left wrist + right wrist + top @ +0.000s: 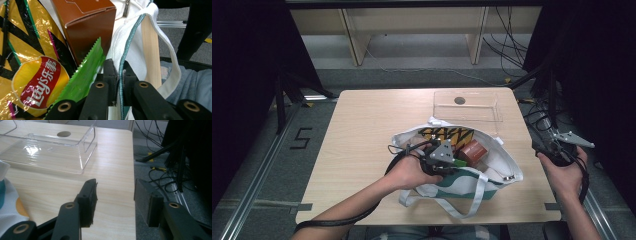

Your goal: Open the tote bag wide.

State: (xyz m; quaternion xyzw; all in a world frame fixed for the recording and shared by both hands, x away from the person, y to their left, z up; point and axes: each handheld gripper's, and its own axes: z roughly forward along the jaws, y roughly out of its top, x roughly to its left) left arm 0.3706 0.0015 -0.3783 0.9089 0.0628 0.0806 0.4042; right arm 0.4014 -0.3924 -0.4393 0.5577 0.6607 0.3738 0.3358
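Reaching in over the near edge of the counter (pixel 362 130), the left hand-held gripper (pixel 119 75) has its jaws clamped on the teal-piped rim of the white tote bag (pixel 492 165). Just beside its jaws, inside the bag, lie a green wrapper (pixel 87 77), a brown box (pixel 87 30) and a yellow crisp packet (pixel 30 62). The right hand-held gripper (pixel 115 197) hovers past the bag's far side, off the counter's edge, jaws apart and empty. Beyond it stands a clear plastic tray (pixel 57 152).
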